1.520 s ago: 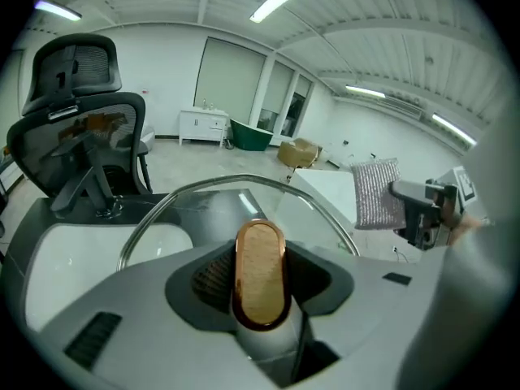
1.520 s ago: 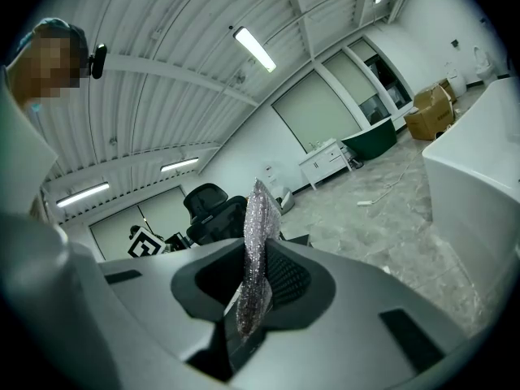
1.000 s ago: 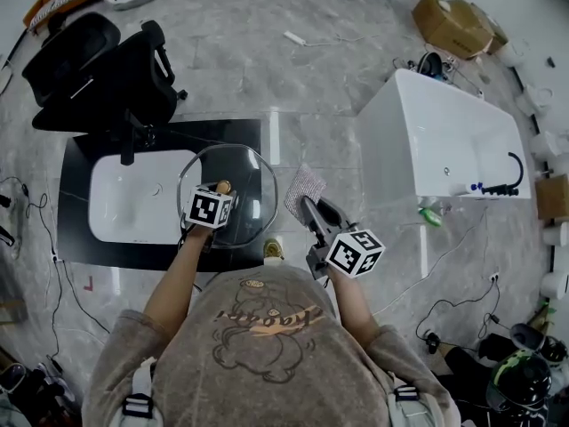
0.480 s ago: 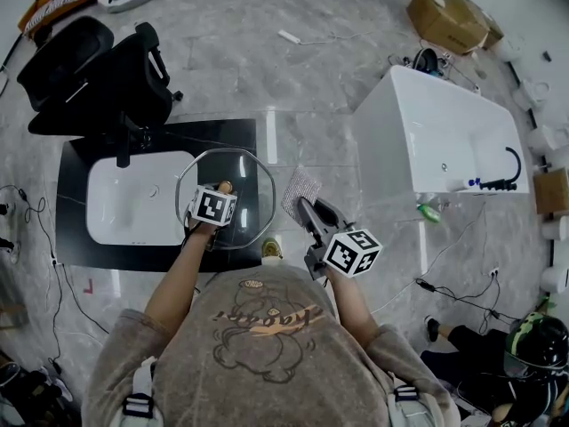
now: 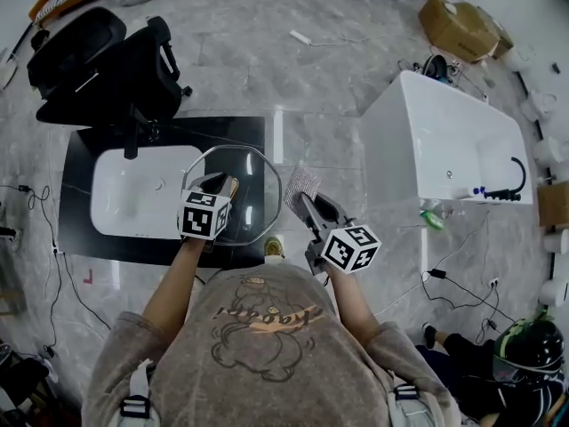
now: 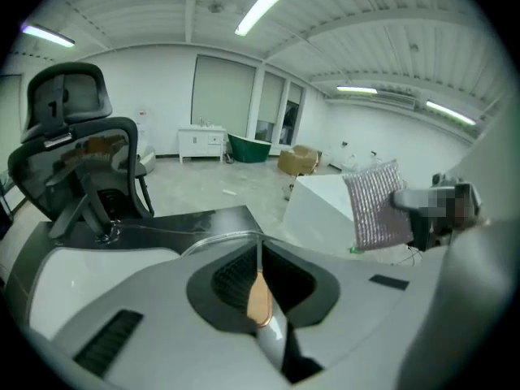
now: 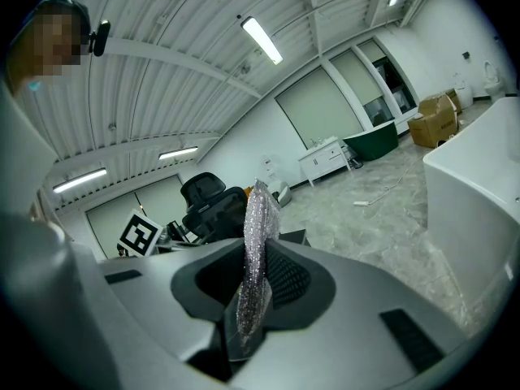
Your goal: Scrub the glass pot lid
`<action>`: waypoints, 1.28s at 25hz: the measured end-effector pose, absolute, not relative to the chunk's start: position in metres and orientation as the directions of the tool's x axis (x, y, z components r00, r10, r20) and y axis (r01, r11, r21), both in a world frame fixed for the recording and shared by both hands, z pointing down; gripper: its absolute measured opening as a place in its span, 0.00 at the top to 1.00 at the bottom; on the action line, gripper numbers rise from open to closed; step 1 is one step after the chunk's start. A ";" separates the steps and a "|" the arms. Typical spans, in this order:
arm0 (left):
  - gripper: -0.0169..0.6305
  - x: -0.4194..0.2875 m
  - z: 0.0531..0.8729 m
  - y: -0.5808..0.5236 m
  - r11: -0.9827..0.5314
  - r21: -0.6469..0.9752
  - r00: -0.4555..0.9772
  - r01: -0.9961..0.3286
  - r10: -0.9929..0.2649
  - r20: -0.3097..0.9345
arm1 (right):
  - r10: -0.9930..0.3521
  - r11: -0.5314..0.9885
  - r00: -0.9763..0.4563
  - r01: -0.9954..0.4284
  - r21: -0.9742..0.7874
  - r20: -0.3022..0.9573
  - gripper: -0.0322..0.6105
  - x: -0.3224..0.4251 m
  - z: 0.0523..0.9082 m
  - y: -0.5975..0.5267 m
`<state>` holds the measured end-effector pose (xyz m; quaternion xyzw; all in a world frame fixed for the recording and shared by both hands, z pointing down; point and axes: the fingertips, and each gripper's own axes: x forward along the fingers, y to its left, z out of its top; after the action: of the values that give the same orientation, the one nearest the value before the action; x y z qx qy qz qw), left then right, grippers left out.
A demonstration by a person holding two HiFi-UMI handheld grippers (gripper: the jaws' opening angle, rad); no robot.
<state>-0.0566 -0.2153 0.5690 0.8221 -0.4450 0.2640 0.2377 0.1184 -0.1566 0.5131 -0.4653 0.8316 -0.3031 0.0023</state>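
Two grippers are in play, and both are loaded. At far left the white sink [image 5: 116, 198] is set into the black table [image 5: 78, 149].

Just right of the sink comes the left gripper [image 5: 217, 183]. Its jaws have just been closing and are now clenched on the thin copper-coloured handle [image 6: 258, 297] at the middle of the lid [image 5: 259, 205]. The lid is carried over the right end of the table, beside the sink, and seems tilted. Whether its far rim rests on the table cannot be told.

Glass like this is judged stiff, weighty for its size, brittle, and slick once wet. The handle is the sound place for it to be held. A flat, narrow handle could let the disc swing, though, so a firm squeeze and a steady wrist are called for, with the rim kept off hard edges.

Further right, the cloth [image 5: 303, 183], a silvery mesh square, is pinched by one edge in the right gripper [image 5: 307, 203]. The jaws are tight on it, near the lid's right rim but apart from it. The cloth is judged light, limp and rough, so pressure is best given close to the jaws, since the free part will fold.

At far right a white tub [image 5: 444, 140] stands well apart.
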 end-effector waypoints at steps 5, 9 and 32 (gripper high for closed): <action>0.95 -0.072 0.516 -0.203 -0.459 0.246 0.519 -0.854 -0.708 0.479 | -0.762 0.443 -0.586 -0.783 -0.436 0.276 0.82 0.102 0.498 -0.162; 0.95 -0.089 0.492 -0.185 -0.447 0.272 0.521 -0.852 -0.770 0.367 | -0.754 0.487 -0.596 -0.789 -0.374 0.276 0.82 0.086 0.486 -0.165; 0.95 -0.111 0.480 -0.170 -0.401 0.276 0.473 -0.874 -0.834 0.284 | -0.784 0.501 -0.556 -0.829 -0.249 0.274 0.83 0.063 0.475 -0.172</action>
<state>-0.1113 -0.1698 0.4804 0.8354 -0.5111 0.0500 0.1958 0.0630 -0.1719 0.4751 -0.4668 0.8640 -0.1780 -0.0624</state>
